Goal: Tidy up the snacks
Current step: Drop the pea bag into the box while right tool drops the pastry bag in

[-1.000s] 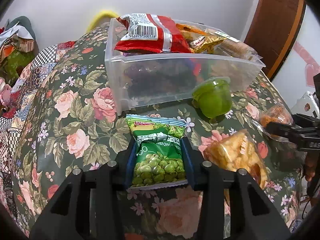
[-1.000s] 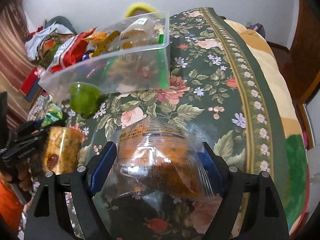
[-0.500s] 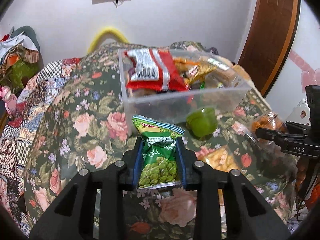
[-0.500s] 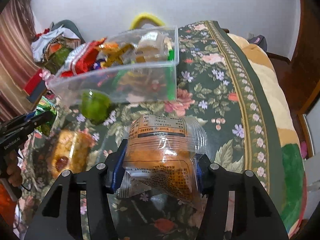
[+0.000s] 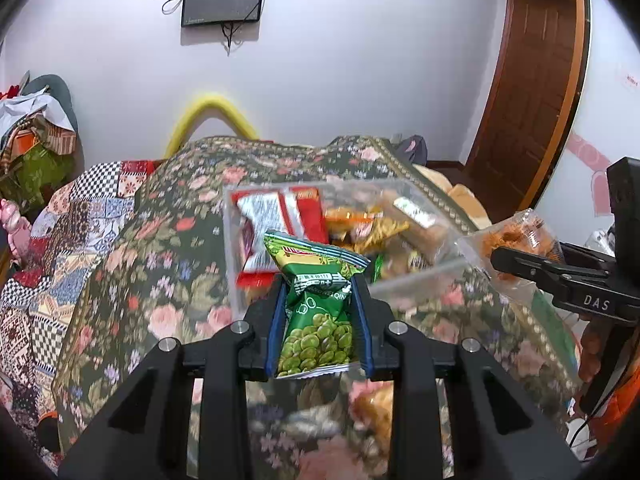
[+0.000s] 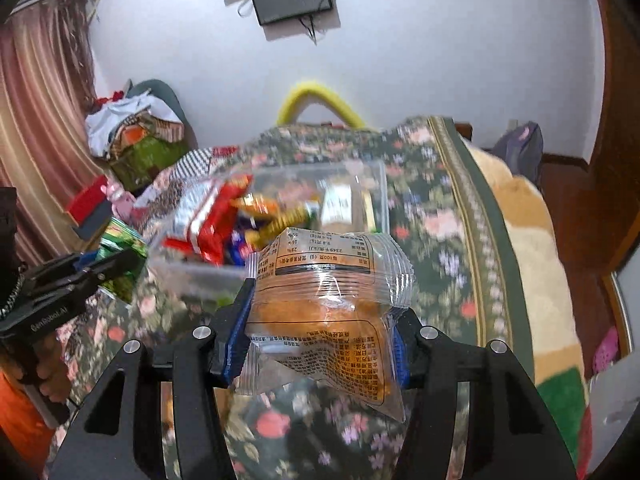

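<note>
My left gripper is shut on a green pea snack packet and holds it in the air just in front of a clear plastic bin full of snack packets. My right gripper is shut on a clear bag of orange snack, also raised near the bin. The right gripper and its bag show at the right of the left wrist view. The left gripper with the green packet shows at the left of the right wrist view.
The bin sits on a bed with a dark floral cover. A yellowish snack bag lies on the cover below my left gripper. Piled clothes are at the back left, a wooden door at the right.
Both grippers have lifted their packets off the bed cover and moved up toward the bin. The bin now sits lower and farther in both views.
</note>
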`<state>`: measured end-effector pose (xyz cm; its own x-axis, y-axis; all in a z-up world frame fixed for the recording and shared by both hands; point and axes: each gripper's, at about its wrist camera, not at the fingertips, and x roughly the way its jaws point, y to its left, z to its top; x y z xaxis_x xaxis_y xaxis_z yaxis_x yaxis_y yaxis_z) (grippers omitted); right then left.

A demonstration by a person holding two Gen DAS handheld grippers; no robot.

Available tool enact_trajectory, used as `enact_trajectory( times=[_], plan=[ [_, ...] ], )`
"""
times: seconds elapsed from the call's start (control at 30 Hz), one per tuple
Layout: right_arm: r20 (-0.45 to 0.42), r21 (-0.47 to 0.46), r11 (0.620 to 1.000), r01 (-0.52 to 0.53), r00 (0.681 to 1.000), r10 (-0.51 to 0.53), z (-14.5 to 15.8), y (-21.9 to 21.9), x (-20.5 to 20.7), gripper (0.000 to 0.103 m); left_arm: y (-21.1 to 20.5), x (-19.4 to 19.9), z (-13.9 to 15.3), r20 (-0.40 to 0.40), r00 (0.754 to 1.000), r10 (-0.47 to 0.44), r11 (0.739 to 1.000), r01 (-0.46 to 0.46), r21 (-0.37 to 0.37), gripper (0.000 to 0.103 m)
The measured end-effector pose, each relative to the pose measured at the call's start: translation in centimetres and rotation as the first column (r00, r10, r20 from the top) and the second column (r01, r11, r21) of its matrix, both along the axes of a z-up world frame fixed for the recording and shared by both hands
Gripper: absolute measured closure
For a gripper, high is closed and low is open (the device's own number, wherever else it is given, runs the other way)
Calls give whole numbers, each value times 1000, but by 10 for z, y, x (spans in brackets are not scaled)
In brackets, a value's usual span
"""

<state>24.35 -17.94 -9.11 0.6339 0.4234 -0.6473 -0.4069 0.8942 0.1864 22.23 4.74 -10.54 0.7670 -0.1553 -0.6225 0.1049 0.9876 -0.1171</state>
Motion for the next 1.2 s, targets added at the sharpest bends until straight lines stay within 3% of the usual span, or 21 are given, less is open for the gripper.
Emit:
enact_trajectory(
  times=[0.43, 0.77, 1.0, 1.2],
  plan=[
    [71, -20, 1000, 3, 998, -1, 16, 31, 47, 51, -17, 63, 10, 15, 1000, 26, 999, -25, -46, 73],
    [19, -56, 998, -2, 1000, 3, 2, 52, 87, 50, -14, 118, -11, -69, 997, 41, 999, -43, -30, 72],
    [-12, -94, 996, -11, 1000, 10, -10, 64, 105, 50, -7, 135, -26, -111, 992, 52, 997, -58, -46, 72],
    [-19, -106, 994, -18, 1000, 16, -13, 66, 108, 46, -7, 134, -28, -119, 990, 78, 997, -79, -8, 59]
  ],
)
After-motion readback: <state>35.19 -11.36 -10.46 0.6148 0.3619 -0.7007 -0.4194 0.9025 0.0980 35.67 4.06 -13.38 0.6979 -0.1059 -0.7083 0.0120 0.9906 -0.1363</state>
